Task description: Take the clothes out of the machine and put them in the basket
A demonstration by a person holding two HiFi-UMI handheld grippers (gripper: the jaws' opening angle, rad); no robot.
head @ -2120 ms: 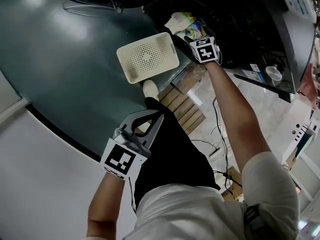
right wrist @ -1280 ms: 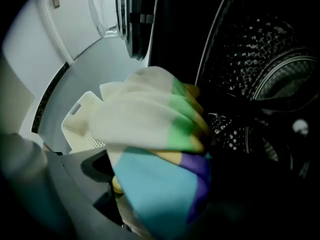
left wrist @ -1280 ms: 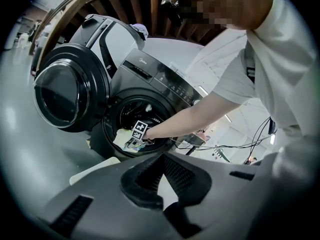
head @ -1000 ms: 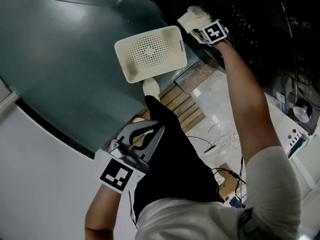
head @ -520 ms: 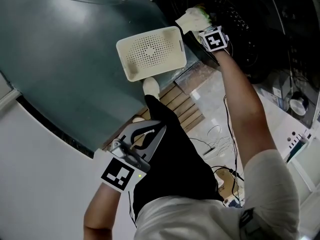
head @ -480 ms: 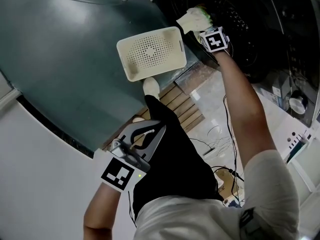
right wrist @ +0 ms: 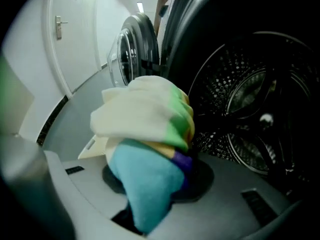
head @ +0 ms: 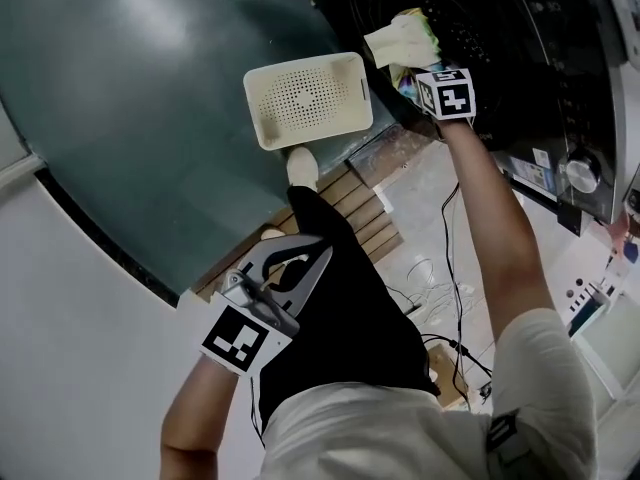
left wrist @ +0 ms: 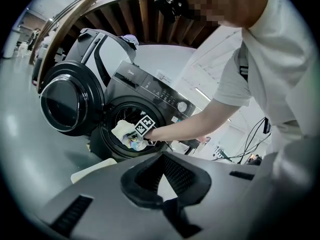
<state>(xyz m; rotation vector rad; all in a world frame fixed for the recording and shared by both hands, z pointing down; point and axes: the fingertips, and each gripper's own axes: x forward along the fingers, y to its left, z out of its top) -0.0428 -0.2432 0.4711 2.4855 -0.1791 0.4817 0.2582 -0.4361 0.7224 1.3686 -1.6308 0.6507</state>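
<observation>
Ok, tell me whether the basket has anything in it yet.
Empty: the head view shows the basket with its perforated bottom bare; the cloth is clamped in the right gripper.

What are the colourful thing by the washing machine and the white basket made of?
The colourful cloth looks like soft fabric, maybe cotton: it folds and droops, and its cream, green, blue and purple patches look matte. The basket looks like hard cream plastic: stiff straight walls, a smooth finish and neat rows of little holes in its bottom.
</observation>
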